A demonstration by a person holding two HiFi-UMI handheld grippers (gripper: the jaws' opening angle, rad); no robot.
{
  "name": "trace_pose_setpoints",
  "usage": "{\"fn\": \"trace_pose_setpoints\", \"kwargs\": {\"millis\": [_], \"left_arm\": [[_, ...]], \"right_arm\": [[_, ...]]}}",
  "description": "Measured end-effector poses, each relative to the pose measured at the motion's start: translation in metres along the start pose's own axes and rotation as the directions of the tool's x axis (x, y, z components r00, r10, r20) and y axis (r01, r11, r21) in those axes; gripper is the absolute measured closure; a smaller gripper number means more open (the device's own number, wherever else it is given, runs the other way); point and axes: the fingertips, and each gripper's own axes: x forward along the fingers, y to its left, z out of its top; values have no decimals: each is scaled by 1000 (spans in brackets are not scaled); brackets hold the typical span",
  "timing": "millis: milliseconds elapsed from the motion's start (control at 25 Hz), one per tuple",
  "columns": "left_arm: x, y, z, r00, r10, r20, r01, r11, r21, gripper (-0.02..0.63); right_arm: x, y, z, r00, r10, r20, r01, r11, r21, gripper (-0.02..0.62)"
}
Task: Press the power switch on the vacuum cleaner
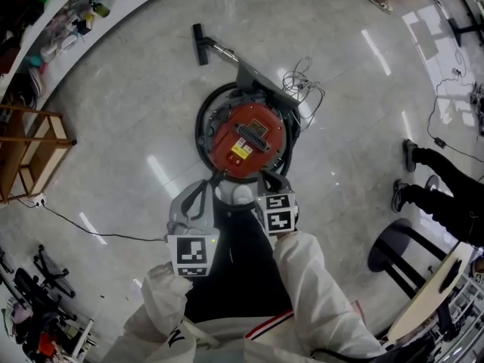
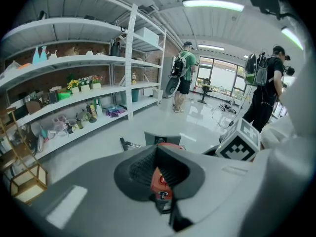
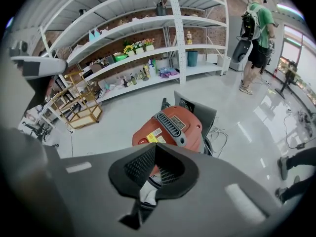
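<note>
A round red vacuum cleaner point(image 1: 248, 138) stands on the pale floor, its grey hose looped around it and its black nozzle point(image 1: 200, 44) lying farther off. My left gripper point(image 1: 206, 189) hovers just short of the near left rim, jaws shut on nothing. My right gripper point(image 1: 269, 178) hangs over the near right rim, also shut and empty. In the right gripper view the red top point(image 3: 170, 127) with its black vent and yellow label lies just beyond my right gripper point(image 3: 155, 146). In the left gripper view a slice of red casing point(image 2: 160, 181) shows through the pad gap of my left gripper point(image 2: 157, 147).
A tangle of white cord point(image 1: 302, 82) lies beside the vacuum. A wooden rack point(image 1: 30, 153) stands at the left, with a thin cable point(image 1: 91, 229) on the floor nearby. A black stool point(image 1: 397, 252) and a person's legs point(image 1: 446, 187) are at the right. Long white shelving point(image 3: 148, 48) lines the far wall.
</note>
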Motion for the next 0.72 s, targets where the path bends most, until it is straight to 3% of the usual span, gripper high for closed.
{"fn": "trace_pose_setpoints", "kwargs": {"millis": [360, 720], "left_arm": [[-27, 13, 49, 999, -1, 42, 0, 999, 36, 606], [-60, 23, 80, 997, -5, 80, 4, 1000, 11, 606]], "right_arm": [[-44, -6, 47, 998, -34, 59, 30, 997, 72, 595], [-105, 16, 90, 992, -15, 126, 6, 997, 70, 595]]}}
